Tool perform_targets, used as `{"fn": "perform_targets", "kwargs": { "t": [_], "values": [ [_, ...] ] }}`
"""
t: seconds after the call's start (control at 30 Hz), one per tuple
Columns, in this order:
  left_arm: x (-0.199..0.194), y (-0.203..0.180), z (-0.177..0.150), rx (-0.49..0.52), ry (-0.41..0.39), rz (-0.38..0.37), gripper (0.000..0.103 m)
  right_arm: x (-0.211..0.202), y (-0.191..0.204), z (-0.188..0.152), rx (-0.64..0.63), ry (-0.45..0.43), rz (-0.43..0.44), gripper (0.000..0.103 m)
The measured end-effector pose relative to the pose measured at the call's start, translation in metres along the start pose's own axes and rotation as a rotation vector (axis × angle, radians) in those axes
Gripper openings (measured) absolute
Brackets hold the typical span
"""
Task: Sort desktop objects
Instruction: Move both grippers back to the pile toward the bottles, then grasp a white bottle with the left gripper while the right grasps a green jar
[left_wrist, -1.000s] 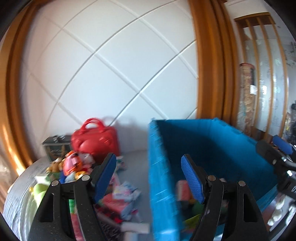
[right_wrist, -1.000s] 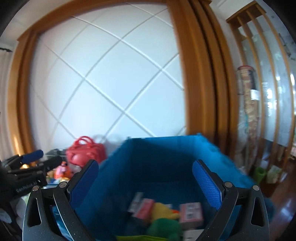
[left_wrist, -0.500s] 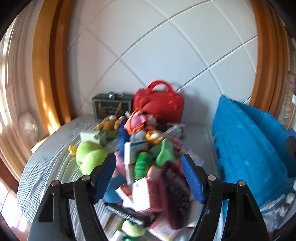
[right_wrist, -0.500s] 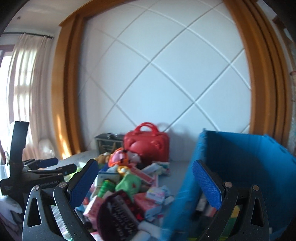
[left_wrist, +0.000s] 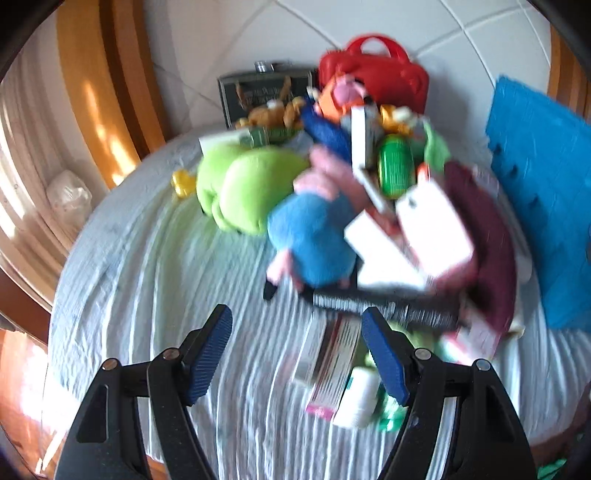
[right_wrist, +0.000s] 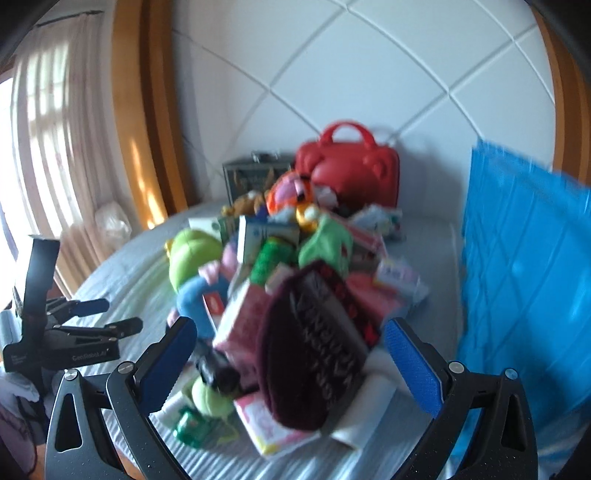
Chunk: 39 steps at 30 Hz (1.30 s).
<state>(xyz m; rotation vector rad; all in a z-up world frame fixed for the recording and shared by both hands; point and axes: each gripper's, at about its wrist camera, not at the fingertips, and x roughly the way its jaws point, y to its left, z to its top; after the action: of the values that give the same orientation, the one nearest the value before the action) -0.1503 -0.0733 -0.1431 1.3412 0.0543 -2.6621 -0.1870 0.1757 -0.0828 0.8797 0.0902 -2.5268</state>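
Note:
A heap of toys and boxes lies on a table with a pale ribbed cloth (left_wrist: 155, 295). In it I see a blue and pink plush (left_wrist: 314, 240), a lime green plush (left_wrist: 240, 188), a green can (left_wrist: 395, 166), a dark maroon pouch (right_wrist: 310, 354) and pink and white boxes (left_wrist: 432, 229). My left gripper (left_wrist: 297, 326) hangs open above the cloth just short of the heap, nothing between its fingers. My right gripper (right_wrist: 290, 334) is open above the maroon pouch, not touching it. The left gripper (right_wrist: 107, 314) also shows at the right wrist view's left edge.
A blue bin (right_wrist: 524, 266) stands at the right of the heap. A red case with a handle (right_wrist: 351, 170) and a dark tin box (left_wrist: 262, 92) stand at the back against a white quilted wall. Flat boxes and a white tube (left_wrist: 358, 398) lie near the table's front edge.
Both views have swung left and downward, from the blue bin onto the heap. The heap now looks closer and larger. Both grippers stayed open.

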Motion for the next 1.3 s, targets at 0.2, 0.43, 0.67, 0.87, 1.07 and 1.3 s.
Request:
{"fn": "perform_targets", "kwargs": {
  "t": [0.2,0.43,0.67,0.87,1.07,1.3],
  "values": [
    [0.029,-0.014,-0.049,0.072,0.134,-0.092,0.072,0.034,0.015,-0.057,0.007,0.217,-0.002,0.103],
    [0.045,-0.032,-0.073,0.134,0.205,-0.163,0.061,0.059,0.049,-0.092,-0.006,0.379,0.058,0.078],
    [0.055,-0.042,-0.081,0.152,0.245,-0.213,0.049,0.073,0.060,-0.103,0.023,0.453,0.093,0.071],
    [0.053,-0.047,-0.082,0.181,0.248,-0.215,0.044,0.094,0.063,-0.108,0.085,0.535,0.128,0.052],
    [0.049,-0.047,-0.085,0.187,0.270,-0.243,0.043,0.103,0.071,-0.104,0.123,0.570,0.178,0.052],
    [0.044,-0.057,-0.086,0.216,0.272,-0.240,0.043,0.121,0.084,-0.103,0.088,0.613,0.158,0.047]
  ]
}}
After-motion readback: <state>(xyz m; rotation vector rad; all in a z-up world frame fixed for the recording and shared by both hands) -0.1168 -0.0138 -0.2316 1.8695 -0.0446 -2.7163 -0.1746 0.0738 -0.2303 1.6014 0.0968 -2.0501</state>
